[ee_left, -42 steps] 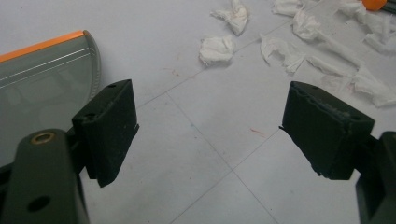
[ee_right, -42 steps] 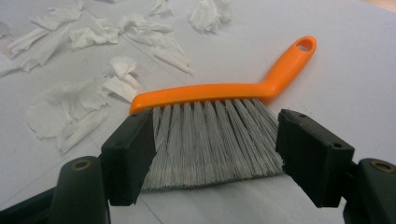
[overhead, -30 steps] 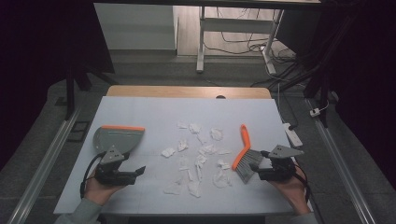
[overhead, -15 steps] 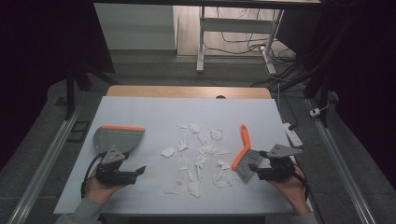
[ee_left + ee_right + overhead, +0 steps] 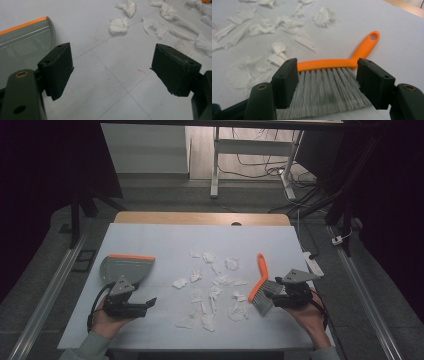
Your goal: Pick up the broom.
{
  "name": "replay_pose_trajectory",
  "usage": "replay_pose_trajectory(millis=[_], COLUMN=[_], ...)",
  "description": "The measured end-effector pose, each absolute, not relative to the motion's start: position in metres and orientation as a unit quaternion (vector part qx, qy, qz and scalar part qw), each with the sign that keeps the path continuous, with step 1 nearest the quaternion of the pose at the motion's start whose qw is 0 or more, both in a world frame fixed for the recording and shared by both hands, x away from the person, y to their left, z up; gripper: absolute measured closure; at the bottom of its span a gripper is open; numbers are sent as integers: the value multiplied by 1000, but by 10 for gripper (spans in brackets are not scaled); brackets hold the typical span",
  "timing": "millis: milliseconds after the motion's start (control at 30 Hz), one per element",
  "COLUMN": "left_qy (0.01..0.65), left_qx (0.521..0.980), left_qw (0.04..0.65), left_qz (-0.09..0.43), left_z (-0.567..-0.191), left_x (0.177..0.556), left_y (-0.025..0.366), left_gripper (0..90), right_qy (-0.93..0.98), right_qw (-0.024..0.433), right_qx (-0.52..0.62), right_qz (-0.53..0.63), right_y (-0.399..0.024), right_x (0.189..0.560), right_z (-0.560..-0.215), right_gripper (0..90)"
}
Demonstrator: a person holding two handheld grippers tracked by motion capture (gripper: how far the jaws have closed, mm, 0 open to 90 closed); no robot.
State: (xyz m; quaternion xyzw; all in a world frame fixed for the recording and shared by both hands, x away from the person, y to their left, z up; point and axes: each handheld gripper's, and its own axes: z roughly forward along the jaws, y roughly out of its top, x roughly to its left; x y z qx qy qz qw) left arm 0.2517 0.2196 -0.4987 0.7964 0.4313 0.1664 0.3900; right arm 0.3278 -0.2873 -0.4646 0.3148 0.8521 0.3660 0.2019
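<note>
dark floor and trailing cables surround a white worktop [image 5: 150, 240] with a wooden strip along its far edge. scattered across the middle of the worktop lie crumpled paper scraps [image 5: 212, 285] — a loose patch of white bits, some near the far side, others closer to the person.

on the left, a grey dustpan [image 5: 125, 268] with an orange front lip lies flat on the worktop, its lip toward the far side. just on the near side of it the person's left hand [image 5: 107, 320] holds the left claw [image 5: 147, 303], which points toward the scraps. in the left gripper view its two black jaws stand wide apart with nothing between them but bare worktop; the dustpan sits beside the left-hand jaw, and whether they touch cannot be told.

on the right, an orange hand brush [image 5: 260, 279] with grey bristles lies on the worktop just beside the scraps, its handle angled toward the far side. the right hand [image 5: 310, 312] holds the right claw [image 5: 272, 292] at the bristle end. in the right gripper view the jaws are spread open on either side of the bristles [image 5: 329, 85] — the brush lies between them, not yet pinched, with the orange back of the brush just beyond the jaw tips.
</note>
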Motion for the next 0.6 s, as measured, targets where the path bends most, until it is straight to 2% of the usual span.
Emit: replay_pose_trajectory(millis=[267,600], left_qy=[432,433], left_qx=[796,795], left_qw=[388,391], left_qz=[168,169], left_z=[-499,-498], left_x=[252,252], left_y=[220,220], left_gripper=[182,182], right_qy=[849,855], right_qw=[202,193], right_qx=[343,371], right_qz=[347,307], right_y=[-279,-267], right_x=[345,366], right_z=[-449,-446], right_gripper=[338,335])
